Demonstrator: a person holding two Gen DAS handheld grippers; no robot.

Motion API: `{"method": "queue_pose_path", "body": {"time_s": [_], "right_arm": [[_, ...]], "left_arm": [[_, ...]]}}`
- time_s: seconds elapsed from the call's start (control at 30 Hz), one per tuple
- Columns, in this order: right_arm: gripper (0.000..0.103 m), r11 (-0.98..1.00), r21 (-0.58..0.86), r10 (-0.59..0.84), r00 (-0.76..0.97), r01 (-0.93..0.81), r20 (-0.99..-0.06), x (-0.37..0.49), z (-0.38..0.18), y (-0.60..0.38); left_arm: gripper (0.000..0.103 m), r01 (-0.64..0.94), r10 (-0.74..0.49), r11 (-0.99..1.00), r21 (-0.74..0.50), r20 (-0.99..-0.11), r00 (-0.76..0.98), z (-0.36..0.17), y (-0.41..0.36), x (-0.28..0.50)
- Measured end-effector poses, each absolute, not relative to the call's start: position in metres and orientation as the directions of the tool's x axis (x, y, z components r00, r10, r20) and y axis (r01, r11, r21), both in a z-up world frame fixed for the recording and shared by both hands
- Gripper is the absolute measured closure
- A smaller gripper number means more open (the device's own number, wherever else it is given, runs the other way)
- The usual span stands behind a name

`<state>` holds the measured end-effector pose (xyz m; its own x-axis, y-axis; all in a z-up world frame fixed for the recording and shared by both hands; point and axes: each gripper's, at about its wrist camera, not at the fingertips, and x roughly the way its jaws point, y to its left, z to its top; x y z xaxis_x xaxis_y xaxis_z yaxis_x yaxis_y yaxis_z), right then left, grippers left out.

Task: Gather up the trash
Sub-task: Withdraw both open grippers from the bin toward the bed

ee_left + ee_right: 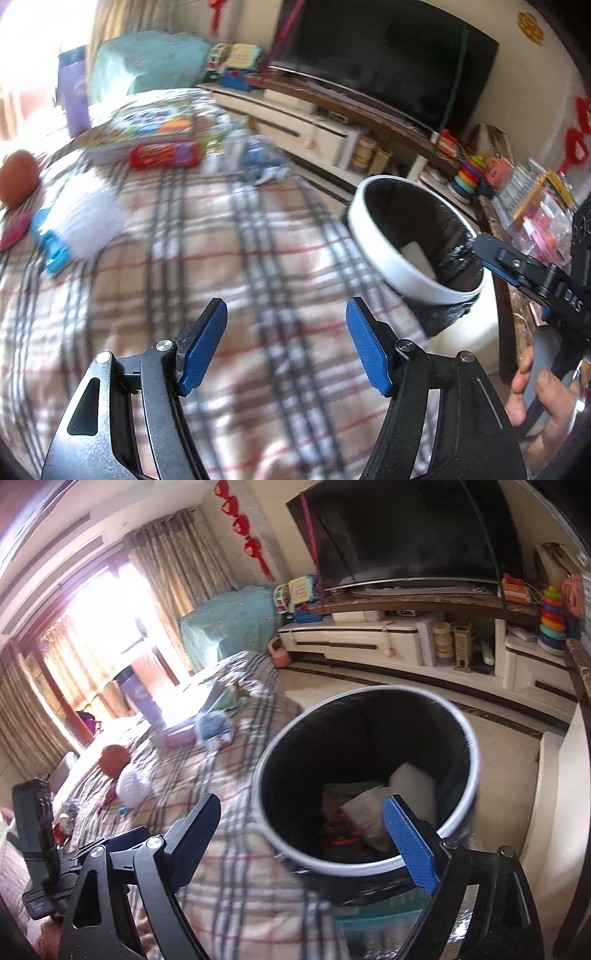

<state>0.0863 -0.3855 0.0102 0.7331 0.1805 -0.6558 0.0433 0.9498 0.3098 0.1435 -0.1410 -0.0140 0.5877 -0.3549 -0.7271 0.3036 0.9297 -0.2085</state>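
As the frames show it, progress: partly done.
Bed [258, 236]: plaid cover bears a white crumpled wad [88, 225] and a blue scrap [266, 166], seemingly uncollected.
Bin [365, 775]: beside the bed, black-lined, already holding paper and wrappers.
Right gripper [310, 827]: released, empty.
Left gripper [286, 343]: released, empty.

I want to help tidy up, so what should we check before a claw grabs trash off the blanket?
1. Left claw open and empty: ok.
2. Right claw open: ok.
3. Bin has room left: ok.
4. White tissue in plain sight on the plaid blanket: ok.
5. Right claw clear of the bin's rim: cannot tell.
6. Sharp view: not ok, blurred.
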Motion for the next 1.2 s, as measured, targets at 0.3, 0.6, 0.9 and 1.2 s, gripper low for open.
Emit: {"method": "queue_pose_path", "body": {"time_s": [0.3,0.6,0.9,1.2], "right_arm": [[0.009,0.932,0.359,0.291,0.694,-0.050,-0.658,0.089,-0.002,-0.334],[0.009,0.937,0.332,0.319,0.659,-0.111,-0.681,0.102,-0.012,-0.297],[0.009,0.941,0.304,0.324,0.642,-0.146,-0.695,0.124,-0.013,-0.279],[0.009,0.947,0.272,0.317,0.628,-0.171,-0.711,0.160,-0.017,-0.266]], "left_arm": [[0.034,0.185,-0.273,0.962,-0.202,-0.739,0.615,-0.022,-0.080,0.135],[0.034,0.101,-0.226,0.972,-0.210,-0.746,0.627,-0.028,-0.036,0.132],[0.032,0.065,-0.204,0.975,-0.212,-0.740,0.640,-0.027,-0.021,0.144],[0.027,0.042,-0.170,0.981,-0.188,-0.742,0.648,-0.024,-0.015,0.167]]}}
